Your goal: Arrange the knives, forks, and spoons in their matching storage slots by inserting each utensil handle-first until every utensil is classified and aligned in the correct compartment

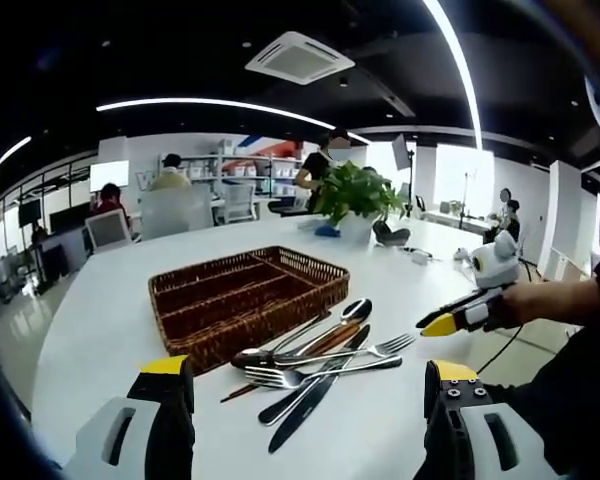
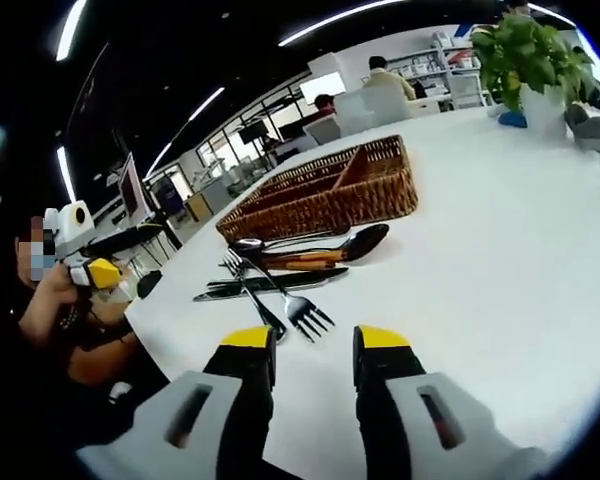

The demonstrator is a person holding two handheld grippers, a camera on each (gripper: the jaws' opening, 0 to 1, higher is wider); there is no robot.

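Nearest me, both tools: left tool (image 1: 305, 395) spread, right tool (image 2: 314, 360) spread narrower, nothing held. Just past them, cutlery pile (image 1: 315, 365) on counter (image 1: 100, 330). Beyond, basket (image 1: 248, 292) w/ slots bare, so I'd say nothing sorted yet.

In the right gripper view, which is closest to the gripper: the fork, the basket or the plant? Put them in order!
From the right gripper:
1. Silver metal fork, just ahead of the jaws.
2. Brown woven wicker basket, beyond the cutlery pile.
3. Green leafy potted plant, far upper right.

Two forks (image 1: 325, 368), two spoons (image 1: 310, 345), two knives (image 1: 315, 393)
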